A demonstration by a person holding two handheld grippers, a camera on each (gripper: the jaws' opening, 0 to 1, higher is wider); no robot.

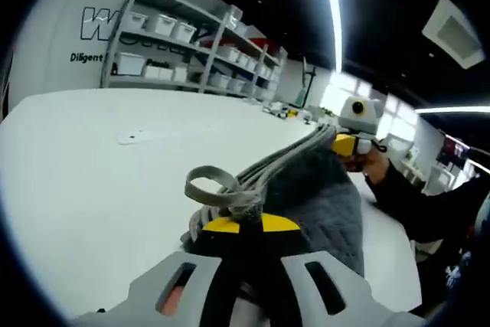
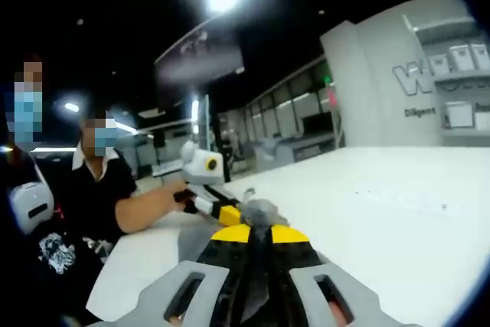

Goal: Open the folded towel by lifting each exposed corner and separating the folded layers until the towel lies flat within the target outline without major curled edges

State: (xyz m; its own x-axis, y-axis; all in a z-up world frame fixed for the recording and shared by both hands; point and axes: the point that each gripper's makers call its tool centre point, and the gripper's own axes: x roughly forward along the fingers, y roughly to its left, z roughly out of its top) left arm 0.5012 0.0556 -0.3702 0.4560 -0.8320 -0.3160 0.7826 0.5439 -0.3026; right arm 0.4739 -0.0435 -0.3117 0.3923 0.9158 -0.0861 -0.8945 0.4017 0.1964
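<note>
— Grippers? 
— Left gripper (image 1: 243, 229) and right gripper (image 2: 257, 237) each pinch the grey towel (image 1: 306, 189), lifted over the white table (image 1: 92, 166).
— Left view's extra? 
— Shelves (image 1: 191, 44).

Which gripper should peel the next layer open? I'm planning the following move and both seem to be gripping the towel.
Hard to separate: both are shut on the grey towel, held stretched above the white table. Leaning left gripper: its folded edges and hanging loop are fanned out there, while the right gripper shows little fabric.
</note>
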